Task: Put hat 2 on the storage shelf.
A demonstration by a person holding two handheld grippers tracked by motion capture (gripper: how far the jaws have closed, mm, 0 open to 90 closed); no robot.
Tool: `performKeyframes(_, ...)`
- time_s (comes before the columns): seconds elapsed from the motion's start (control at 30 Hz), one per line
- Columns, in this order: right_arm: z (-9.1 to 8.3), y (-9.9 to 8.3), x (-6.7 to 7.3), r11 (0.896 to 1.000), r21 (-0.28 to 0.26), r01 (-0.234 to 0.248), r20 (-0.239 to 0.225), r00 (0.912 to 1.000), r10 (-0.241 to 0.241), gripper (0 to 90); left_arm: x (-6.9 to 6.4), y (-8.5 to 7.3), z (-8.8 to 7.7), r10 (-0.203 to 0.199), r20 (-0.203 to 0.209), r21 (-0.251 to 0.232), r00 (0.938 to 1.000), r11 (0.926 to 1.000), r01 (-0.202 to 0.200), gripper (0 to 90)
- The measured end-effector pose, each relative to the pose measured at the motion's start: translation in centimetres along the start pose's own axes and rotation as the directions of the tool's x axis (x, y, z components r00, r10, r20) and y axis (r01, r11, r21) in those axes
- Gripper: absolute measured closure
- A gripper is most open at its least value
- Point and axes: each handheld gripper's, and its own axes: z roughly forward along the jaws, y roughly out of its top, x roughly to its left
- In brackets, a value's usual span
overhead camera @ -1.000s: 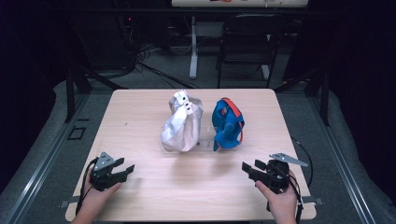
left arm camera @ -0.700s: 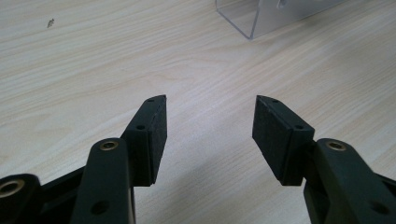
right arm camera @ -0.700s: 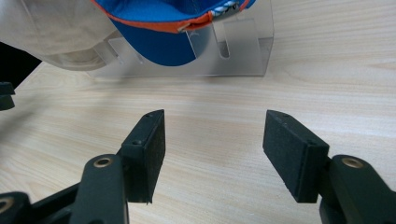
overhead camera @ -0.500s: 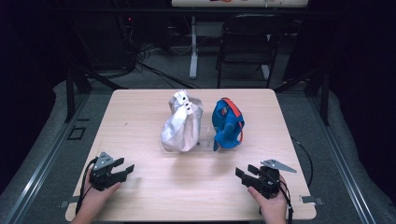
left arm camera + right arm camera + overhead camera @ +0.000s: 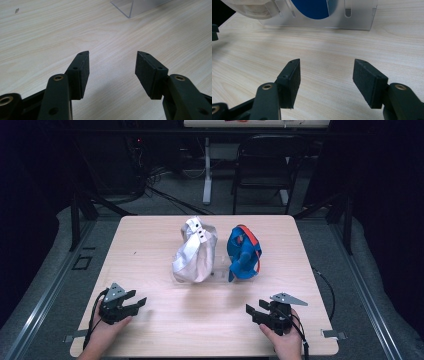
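table: pale light-wood tabletop [image 5: 150, 255] with fine straight grain, matte, rectangular with rounded corners

rack: clear acrylic stand [image 5: 359, 17] with slotted upright walls, glossy and see-through, sitting mid-table; one corner of it pokes into the left gripper view [image 5: 130, 7]

silver thing: crinkly silver-white cloth bundle [image 5: 194, 252], looks like a soft shiny fabric with a strap dotted with dark holes at the top, propped upright on the rack's left side

blue thing: bright blue rounded item with an orange-red strap [image 5: 243, 252], smooth-looking, standing just beside the silver one on the rack's right side, the two apart by a small gap

left gripper [image 5: 136, 304]: near the front-left corner of the table, black jaws spread wide with flat matte foam-like pads [image 5: 84, 72], nothing between them, just bare wood underneath

right gripper [image 5: 252, 312]: front-right area, jaws also wide open and empty, pads [image 5: 368, 81] with a rough grainy face, pointed toward the rack

vs a second ago: right gripper has slid inward and closer to the front edge; left one basically hasn't budged; bundles same spot
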Motion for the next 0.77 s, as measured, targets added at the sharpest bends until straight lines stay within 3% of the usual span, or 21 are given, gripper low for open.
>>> performKeyframes(0.23, 0.4, -0.2, -0.5, 0.999, -0.014, -0.034, 0.006, 0.9994, 0.034, 40.0, 0.1, 0.0, 0.1, -0.010, 0.008, 0.001, 0.9999, 0.9999, 0.010, 45.4)
performKeyframes(0.77, -0.4, 0.0, -1.4, 0.995, -0.037, -0.093, -0.003, 0.9957, 0.093, 40.3, 0.2, 0.2, 0.6, -0.011, 0.010, 0.015, 0.9999, 0.9998, 0.011, 44.2)
